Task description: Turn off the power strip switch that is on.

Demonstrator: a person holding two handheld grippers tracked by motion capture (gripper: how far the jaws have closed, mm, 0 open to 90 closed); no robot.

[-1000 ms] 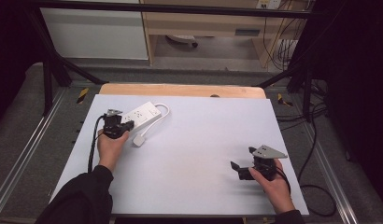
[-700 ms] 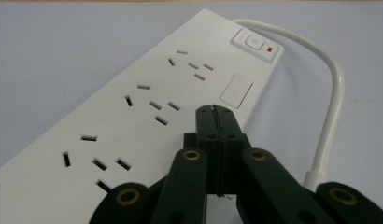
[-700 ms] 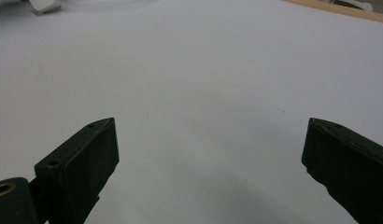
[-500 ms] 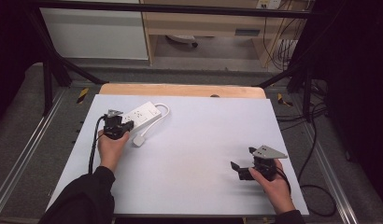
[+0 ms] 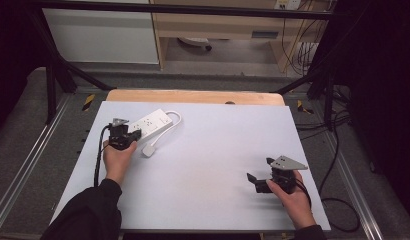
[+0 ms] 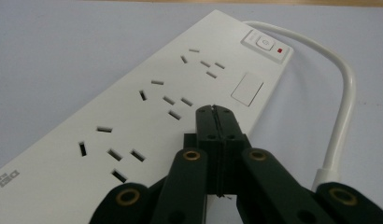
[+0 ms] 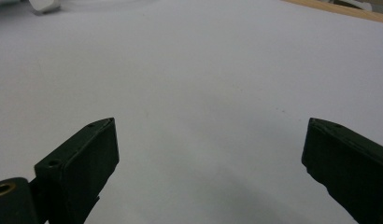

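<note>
The white power strip (image 5: pixel 152 122) lies flat, long axis slanting up-right, switch end far; left hand-held gripper (image 6: pixel 216 112) pressed together over it, right hand-held gripper (image 7: pixel 208 154) spread apart

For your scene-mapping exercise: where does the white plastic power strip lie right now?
In the high view, the white plastic power strip lies at the far left of the pale table sheet, just beyond the shut left tongs.

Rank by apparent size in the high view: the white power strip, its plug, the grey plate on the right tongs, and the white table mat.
1. White table mat, by far the largest.
2. White power strip.
3. Grey plate on the right tongs; it sits nearer the camera, so its rank against the strip is unsure.
4. Plug, smallest.
</note>
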